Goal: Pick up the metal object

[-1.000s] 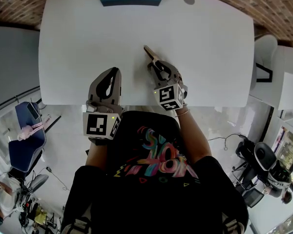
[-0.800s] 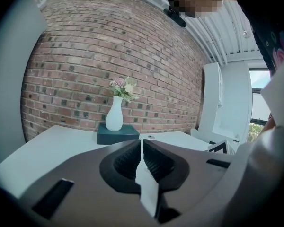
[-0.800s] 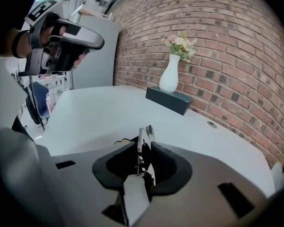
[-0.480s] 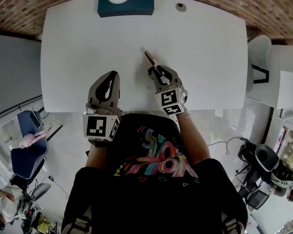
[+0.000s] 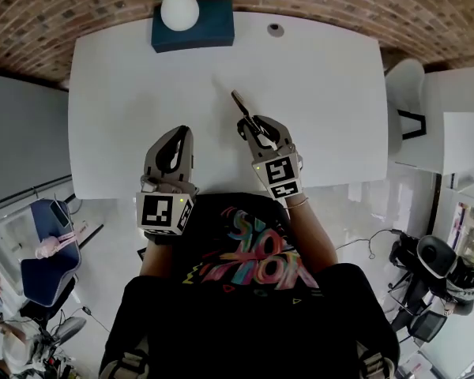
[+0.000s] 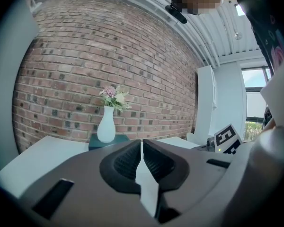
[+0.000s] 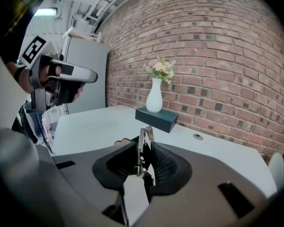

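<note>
The metal object (image 5: 242, 106) is a slim, plier-like tool with a brownish tip. My right gripper (image 5: 255, 125) is shut on it and holds it above the white table (image 5: 324, 85), its tip pointing toward the far left. In the right gripper view the tool (image 7: 143, 145) stands on edge between the ribbed pads and sticks out past them. My left gripper (image 5: 172, 150) hovers over the table's near edge, shut with nothing in it. In the left gripper view its pads (image 6: 154, 162) meet with only a thin seam.
A white vase with flowers (image 5: 178, 8) stands on a dark teal box (image 5: 192, 25) at the table's far edge. A round cable port (image 5: 276, 30) lies to its right. A white chair (image 5: 404, 93) stands off the table's right side.
The view has tilted so the vase and box now show fully. My right gripper still holds the tool, which sits slightly lower in the picture. The left gripper has barely moved.
</note>
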Demonstrator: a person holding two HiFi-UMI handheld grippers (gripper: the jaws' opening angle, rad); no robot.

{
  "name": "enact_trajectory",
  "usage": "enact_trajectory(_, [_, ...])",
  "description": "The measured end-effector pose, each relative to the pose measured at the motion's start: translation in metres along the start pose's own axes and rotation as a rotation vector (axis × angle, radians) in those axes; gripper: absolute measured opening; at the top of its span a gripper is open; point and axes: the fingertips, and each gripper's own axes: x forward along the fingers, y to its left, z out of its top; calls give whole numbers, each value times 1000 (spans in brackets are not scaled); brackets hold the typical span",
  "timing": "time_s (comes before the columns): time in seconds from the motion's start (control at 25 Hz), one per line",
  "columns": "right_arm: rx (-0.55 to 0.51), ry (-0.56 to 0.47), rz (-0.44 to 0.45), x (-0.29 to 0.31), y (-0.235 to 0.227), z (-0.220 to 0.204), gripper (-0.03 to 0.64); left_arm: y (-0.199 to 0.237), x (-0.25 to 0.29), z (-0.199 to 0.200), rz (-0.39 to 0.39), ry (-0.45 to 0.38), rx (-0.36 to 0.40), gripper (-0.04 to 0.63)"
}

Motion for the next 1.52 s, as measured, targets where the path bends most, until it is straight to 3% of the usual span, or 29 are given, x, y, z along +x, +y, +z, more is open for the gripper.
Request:
enact_trajectory(0.92, [99, -243, -27, -91, -37, 107, 110, -27, 15, 41, -88, -55, 54, 34])
enact_trajectory(1.12, [127, -197, -39, -109, -37, 99, 110, -27, 15, 44, -90, -61, 55, 34])
enact_trajectory(1.52, [209, -238, -69, -133, -40, 91, 109, -25, 12, 44, -80, -60, 55, 34])
